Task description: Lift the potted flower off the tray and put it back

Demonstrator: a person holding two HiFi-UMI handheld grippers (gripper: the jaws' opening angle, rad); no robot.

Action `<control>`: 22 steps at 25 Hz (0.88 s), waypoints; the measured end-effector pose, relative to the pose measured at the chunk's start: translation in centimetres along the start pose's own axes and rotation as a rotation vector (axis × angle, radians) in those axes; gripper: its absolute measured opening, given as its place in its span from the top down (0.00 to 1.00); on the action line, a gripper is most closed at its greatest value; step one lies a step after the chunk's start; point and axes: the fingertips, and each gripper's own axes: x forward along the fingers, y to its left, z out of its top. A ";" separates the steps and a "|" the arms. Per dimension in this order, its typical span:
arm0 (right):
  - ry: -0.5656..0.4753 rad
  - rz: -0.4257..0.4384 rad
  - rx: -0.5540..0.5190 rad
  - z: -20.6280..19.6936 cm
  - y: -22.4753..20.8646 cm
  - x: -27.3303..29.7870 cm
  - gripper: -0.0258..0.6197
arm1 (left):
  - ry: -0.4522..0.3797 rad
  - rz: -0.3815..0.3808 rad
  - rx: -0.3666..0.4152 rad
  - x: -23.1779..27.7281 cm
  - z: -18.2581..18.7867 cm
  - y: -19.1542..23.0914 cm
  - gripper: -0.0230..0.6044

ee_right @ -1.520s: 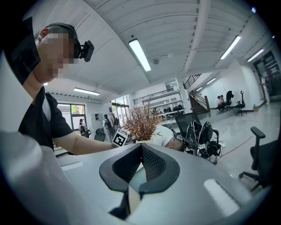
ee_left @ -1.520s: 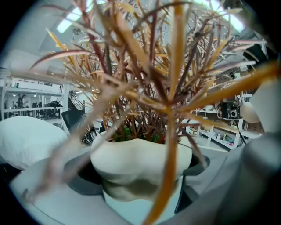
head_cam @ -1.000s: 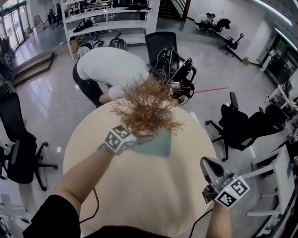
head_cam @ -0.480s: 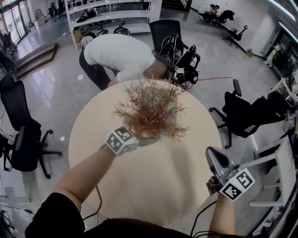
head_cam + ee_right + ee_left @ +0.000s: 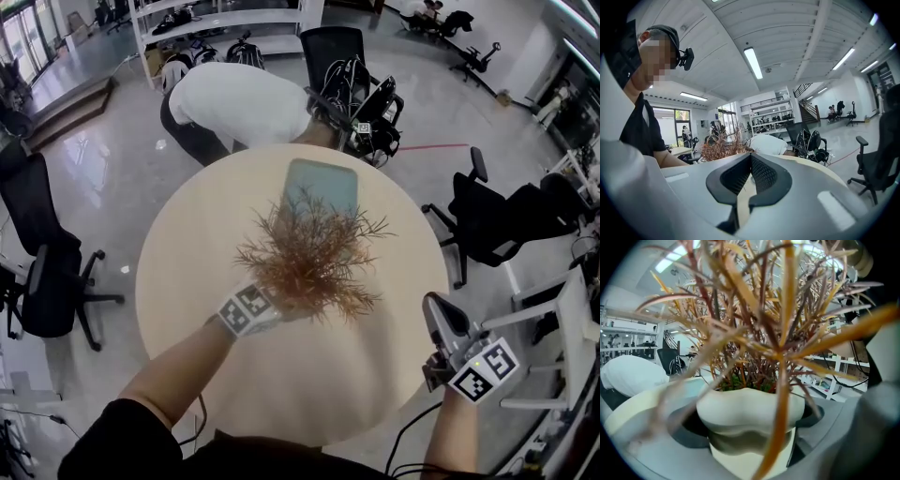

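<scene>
My left claw [image 5: 281, 305] pinched the potted flower [image 5: 309, 258] over the table's [image 5: 216, 234] middle, apart from the tray [image 5: 323, 183] at its far edge. My right claw [image 5: 441, 323], pressed together, hung by the near right edge.

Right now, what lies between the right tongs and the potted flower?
Head view: only bare beige round tabletop lies between right tongs and russet-leaved potted flower.

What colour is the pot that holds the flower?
Cream-white pot, seen best in the left gripper view.
</scene>
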 end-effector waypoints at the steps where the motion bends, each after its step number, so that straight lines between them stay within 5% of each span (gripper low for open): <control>1: 0.001 0.000 0.001 -0.2 0.0 -0.1 0.94 | 0.008 -0.005 0.000 0.1 -0.7 -0.4 0.13; 14: 0.045 -0.013 0.016 -2.8 -1.8 -0.5 0.94 | 0.063 -0.048 -0.012 2.6 -7.1 -2.6 0.13; 22: 0.064 -0.021 0.032 -4.4 -2.5 -0.9 0.94 | 0.098 -0.053 0.050 3.5 -9.7 -4.5 0.13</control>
